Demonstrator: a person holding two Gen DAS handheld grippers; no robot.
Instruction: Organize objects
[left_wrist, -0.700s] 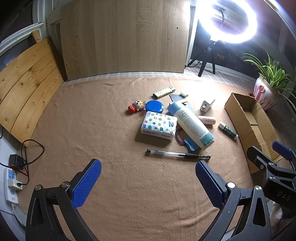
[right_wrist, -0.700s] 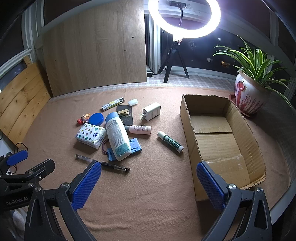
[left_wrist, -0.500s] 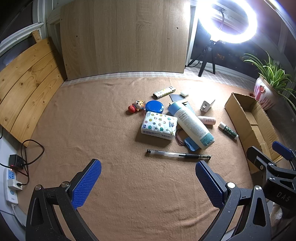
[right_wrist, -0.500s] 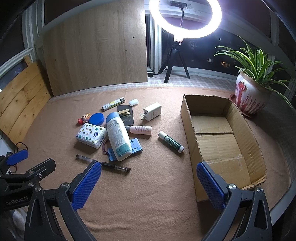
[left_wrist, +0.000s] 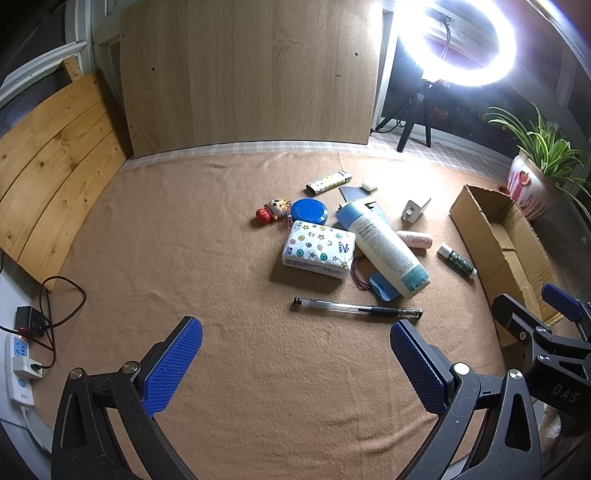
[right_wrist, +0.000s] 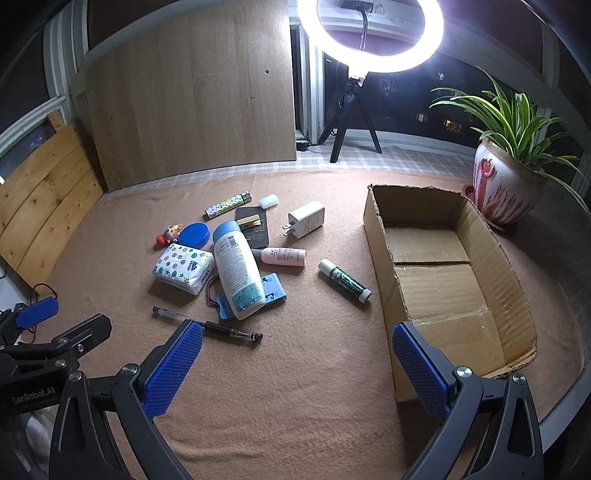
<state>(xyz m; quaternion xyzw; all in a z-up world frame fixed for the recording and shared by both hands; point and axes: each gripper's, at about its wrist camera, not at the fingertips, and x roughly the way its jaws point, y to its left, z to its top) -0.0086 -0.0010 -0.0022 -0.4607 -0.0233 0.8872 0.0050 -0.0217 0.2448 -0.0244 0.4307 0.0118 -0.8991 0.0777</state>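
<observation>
A pile of small objects lies mid-cloth: a white and blue bottle (right_wrist: 236, 269) (left_wrist: 384, 245), a patterned tissue pack (right_wrist: 183, 267) (left_wrist: 318, 248), a black pen (right_wrist: 208, 325) (left_wrist: 358, 307), a green glue stick (right_wrist: 344, 280), a pink tube (right_wrist: 283, 256), a white charger (right_wrist: 306, 219), a lighter (right_wrist: 228, 205), a blue lid (right_wrist: 195, 234) and a small figurine (right_wrist: 168, 233). An empty cardboard box (right_wrist: 447, 273) (left_wrist: 498, 243) lies to their right. My left gripper (left_wrist: 295, 362) and my right gripper (right_wrist: 297, 363) are both open and empty, near the front, short of the pile.
A ring light on a tripod (right_wrist: 369, 35) and a potted plant (right_wrist: 506, 184) stand at the back right. A wooden board (left_wrist: 247, 74) leans at the back, wooden slats (left_wrist: 48, 162) at the left. A power strip with cables (left_wrist: 22, 354) lies front left.
The right gripper has edged slightly forward towards the pile. The left gripper has barely moved. Both stay open.
</observation>
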